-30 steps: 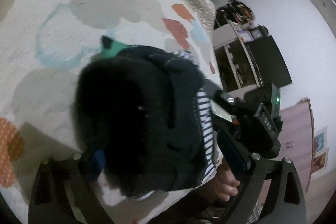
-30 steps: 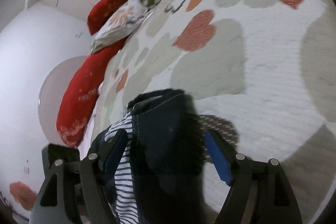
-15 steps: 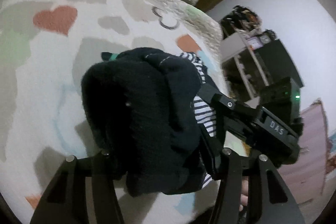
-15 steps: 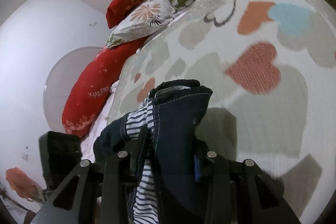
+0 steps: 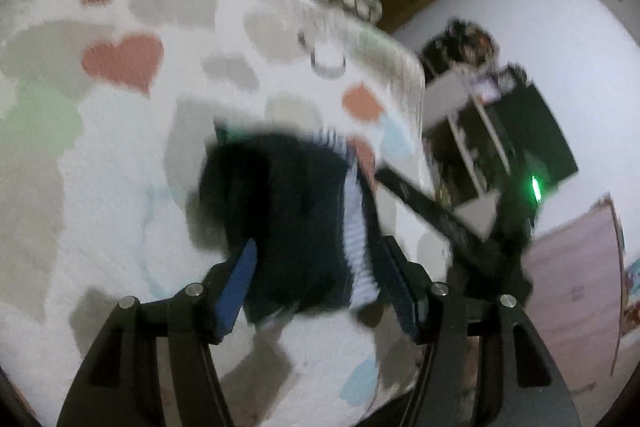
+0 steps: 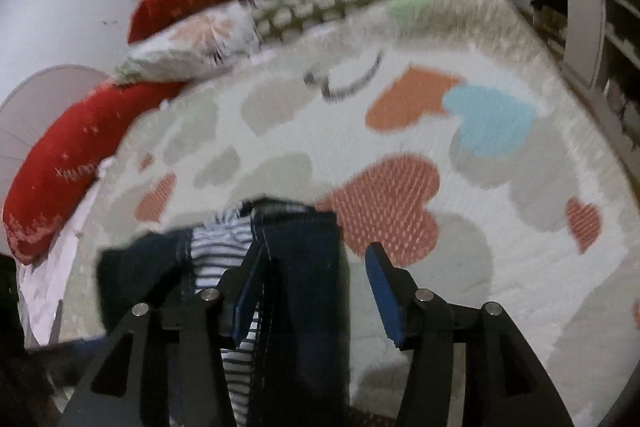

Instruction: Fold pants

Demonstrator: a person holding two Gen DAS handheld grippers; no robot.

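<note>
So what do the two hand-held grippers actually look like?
Both match. The left hand-held gripper and right hand-held gripper have black angular frames with silver round bolts and blue ribbed finger pads. No cables or sleeves show. A green light glows on the right one's body.

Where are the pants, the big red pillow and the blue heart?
pants (image 6: 304,267): right wrist view, on the dark denim panel.
red pillow (image 6: 68,163): right wrist view, on its middle.
blue heart (image 6: 488,119): right wrist view, on the heart's middle, printed on the bedspread.

No lettering, label, brand or number can be read in either view; both frames are motion-blurred, so any print is lost.
</note>
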